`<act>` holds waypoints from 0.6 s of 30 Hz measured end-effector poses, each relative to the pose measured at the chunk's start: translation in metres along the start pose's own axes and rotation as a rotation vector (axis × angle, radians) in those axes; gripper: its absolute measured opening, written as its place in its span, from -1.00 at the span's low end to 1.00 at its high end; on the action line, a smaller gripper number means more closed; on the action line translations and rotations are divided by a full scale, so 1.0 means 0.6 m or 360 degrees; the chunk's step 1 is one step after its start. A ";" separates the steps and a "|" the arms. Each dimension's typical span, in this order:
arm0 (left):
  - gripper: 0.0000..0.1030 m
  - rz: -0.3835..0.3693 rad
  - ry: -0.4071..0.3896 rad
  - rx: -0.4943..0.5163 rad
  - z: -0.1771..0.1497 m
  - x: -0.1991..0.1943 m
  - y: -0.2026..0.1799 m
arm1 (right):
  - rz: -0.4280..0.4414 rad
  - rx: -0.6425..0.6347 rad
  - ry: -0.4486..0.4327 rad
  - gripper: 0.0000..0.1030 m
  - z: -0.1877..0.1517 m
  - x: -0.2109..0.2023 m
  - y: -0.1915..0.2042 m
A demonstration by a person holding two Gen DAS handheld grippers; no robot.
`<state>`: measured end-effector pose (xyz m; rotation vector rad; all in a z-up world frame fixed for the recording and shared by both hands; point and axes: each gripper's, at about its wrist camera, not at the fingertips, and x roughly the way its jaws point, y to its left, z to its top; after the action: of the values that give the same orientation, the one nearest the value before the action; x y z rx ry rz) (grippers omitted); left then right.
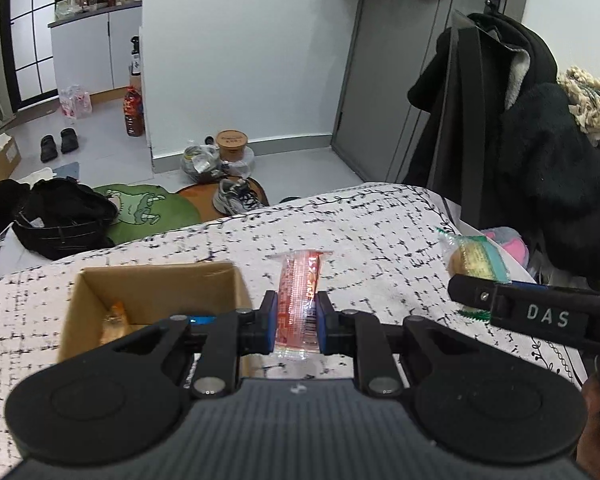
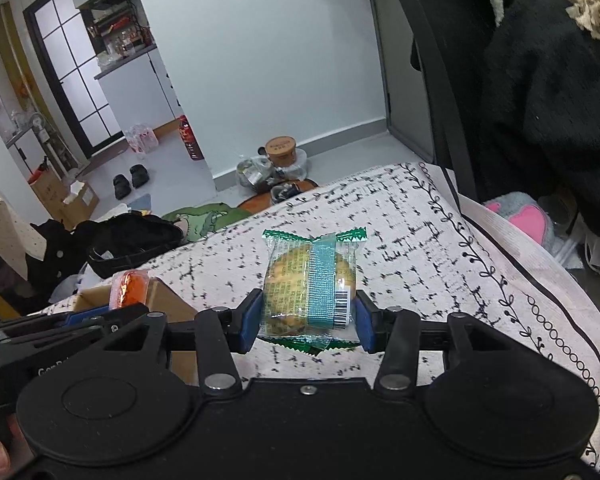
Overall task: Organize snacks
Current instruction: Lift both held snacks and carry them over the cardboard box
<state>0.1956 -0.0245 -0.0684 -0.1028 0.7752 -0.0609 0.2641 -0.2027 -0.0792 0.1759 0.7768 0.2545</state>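
The left gripper [image 1: 296, 320] has its jaws drawn in close and clamped on a slim red sachet [image 1: 299, 300], which stands up between the blue pads with its far end clear of the patterned cloth [image 1: 360, 240] below; the right gripper [image 2: 306, 320] has its jaws about half way in and pressed on both sides of a green-wrapped cake [image 2: 310, 284], its crimped green ends sticking out past the pads. Both snacks look lifted off the cloth, though how far I cannot tell. Just left of the left gripper sits an open cardboard box [image 1: 152, 280], and inside it, low against the near wall, lies at least one orange-wrapped snack [image 1: 116, 318]; the rest of the box floor is hidden by the gripper body. From the right wrist view the box corner [image 2: 168, 300] shows beside the left gripper, with the sachet's end catching the light above it. So, as I judge it, the sorting is under way: one piece is in the box, two more are in hand and not yet put in. What is left is to carry the sachet over the box opening and let it go, then the cake after it. No other loose snacks show on the cloth in either view, so these two may be the last, but the near part of the cloth is hidden
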 end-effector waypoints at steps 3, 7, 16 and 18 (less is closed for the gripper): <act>-0.65 0.0026 -0.0013 -0.0016 0.003 -0.011 0.018 | 0.0021 -0.0003 -0.0017 -0.10 0.002 -0.002 0.013; -0.65 0.0068 -0.0040 -0.0062 0.004 -0.026 0.048 | 0.0046 -0.0010 -0.0026 -0.10 0.001 -0.003 0.033; -0.64 0.0175 -0.0047 -0.0163 -0.005 -0.045 0.116 | 0.0126 -0.0051 -0.0007 -0.10 -0.014 0.012 0.089; -0.64 0.0196 -0.0045 -0.0188 -0.006 -0.046 0.130 | 0.0141 -0.0062 0.0004 -0.10 -0.018 0.017 0.102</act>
<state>0.1746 0.0550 -0.0608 -0.1674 0.7555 0.1029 0.2537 -0.1407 -0.0783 0.1732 0.7671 0.3537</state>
